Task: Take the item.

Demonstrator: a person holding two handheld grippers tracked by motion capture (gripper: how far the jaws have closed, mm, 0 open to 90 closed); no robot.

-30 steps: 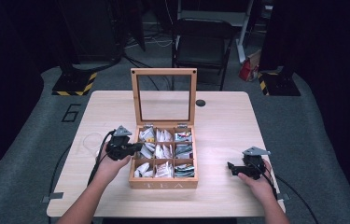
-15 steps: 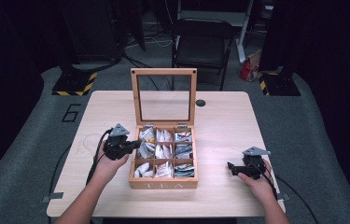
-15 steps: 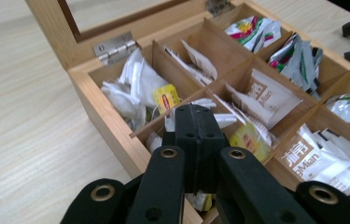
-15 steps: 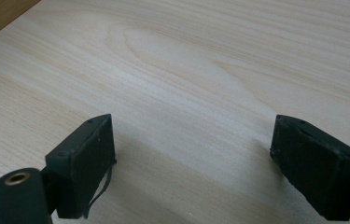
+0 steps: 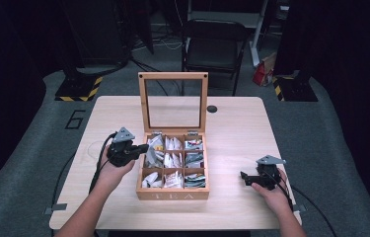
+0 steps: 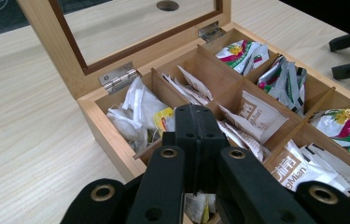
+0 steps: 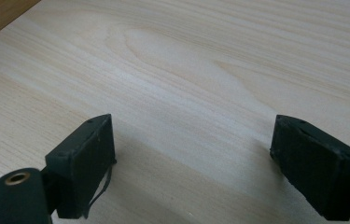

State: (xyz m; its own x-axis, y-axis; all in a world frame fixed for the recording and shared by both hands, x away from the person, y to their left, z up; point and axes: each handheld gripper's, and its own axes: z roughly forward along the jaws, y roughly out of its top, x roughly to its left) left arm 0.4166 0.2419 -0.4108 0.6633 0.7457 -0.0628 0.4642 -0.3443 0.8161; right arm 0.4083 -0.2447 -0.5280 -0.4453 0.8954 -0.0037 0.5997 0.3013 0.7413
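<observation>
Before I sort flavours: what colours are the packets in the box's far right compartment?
White with green, red and yellow print, clearest in the left gripper view.

Looks like a lab or recording studio setup: black curtains all round, grey carpet with a painted 6 (image 5: pixel 75 119), hazard-striped stand bases (image 5: pixel 78 89), loose cables, one folding chair (image 5: pixel 214 40) behind the desk (image 5: pixel 241 129).

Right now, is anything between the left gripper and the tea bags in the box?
Nothing visible. The left gripper, jaws closed, hovers over the left edge of the wooden box. The glass lid stands open behind, and the tea bags lie uncovered just beyond the jaws.
</observation>
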